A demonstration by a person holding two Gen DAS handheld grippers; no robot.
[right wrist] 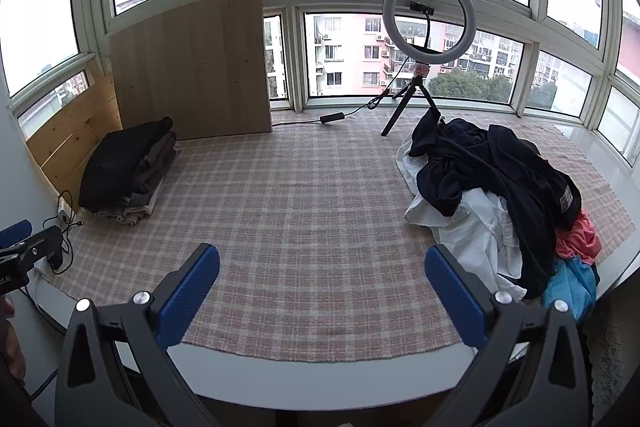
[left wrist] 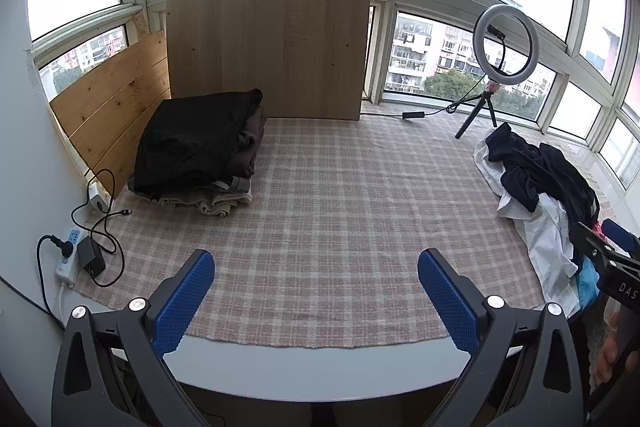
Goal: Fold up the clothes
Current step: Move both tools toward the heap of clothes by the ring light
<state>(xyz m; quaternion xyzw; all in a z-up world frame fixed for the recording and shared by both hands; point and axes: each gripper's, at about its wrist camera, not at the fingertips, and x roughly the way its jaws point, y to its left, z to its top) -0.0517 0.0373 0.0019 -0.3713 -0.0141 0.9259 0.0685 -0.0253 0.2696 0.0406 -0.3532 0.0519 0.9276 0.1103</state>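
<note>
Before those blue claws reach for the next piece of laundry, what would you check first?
1. Left gripper open, nothing held: ok.
2. Right gripper open, nothing held: ok.
3. Middle of pink plaid cloth free for folding: ok.
4. Unfolded heap of dark, white, pink and blue clothes beside right gripper: ok.
5. Folded stack under black garment neat: ok.
6. Ring light on tripod clear of the heap: cannot tell.

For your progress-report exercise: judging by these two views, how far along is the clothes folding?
Done: a folded stack sits at the cloth's far left. In hand: nothing; the left gripper and right gripper hover with jaws open over the bare plaid cloth. Left: the unfolded pile on the right, with dark, white, pink and blue garments.
</note>
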